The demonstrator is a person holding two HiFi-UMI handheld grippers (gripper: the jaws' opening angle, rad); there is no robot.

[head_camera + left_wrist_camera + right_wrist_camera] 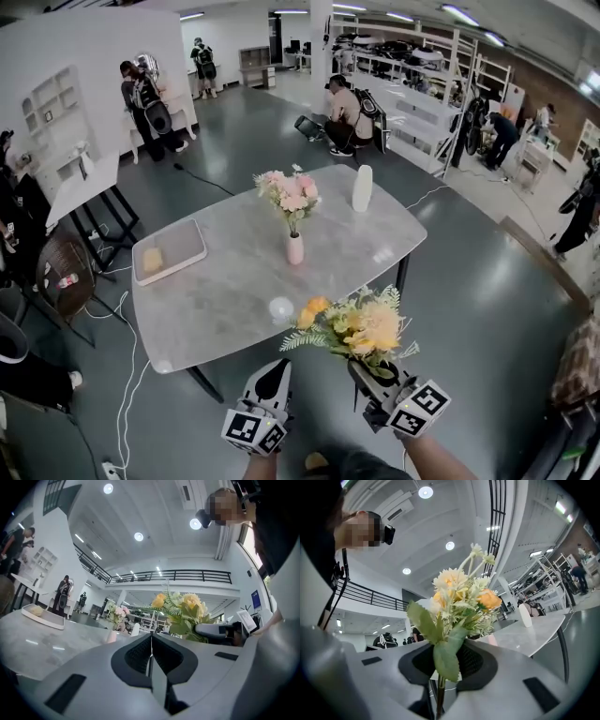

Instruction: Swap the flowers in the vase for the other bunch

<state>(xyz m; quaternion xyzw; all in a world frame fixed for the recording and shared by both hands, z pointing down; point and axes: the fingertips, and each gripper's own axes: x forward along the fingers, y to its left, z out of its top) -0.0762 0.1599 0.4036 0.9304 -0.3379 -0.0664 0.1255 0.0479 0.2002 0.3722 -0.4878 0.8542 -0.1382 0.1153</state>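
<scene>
Nearest, the right hand-held gripper clamps the yellow bunch by its stems; the left hand-held gripper is closed, empty. Farther off, in the middle of the bench, pink flowers fill the vase: lift them straight up, as it probably tips easily.

The left gripper and right gripper are held out level, side by side and a little apart, each with its marker cube nearest the body and a forearm behind it. The left one's jaws are pressed together with nothing between them. The right one's jaws clamp the stems of the yellow bouquet, which juts out past its fingertips.
</scene>
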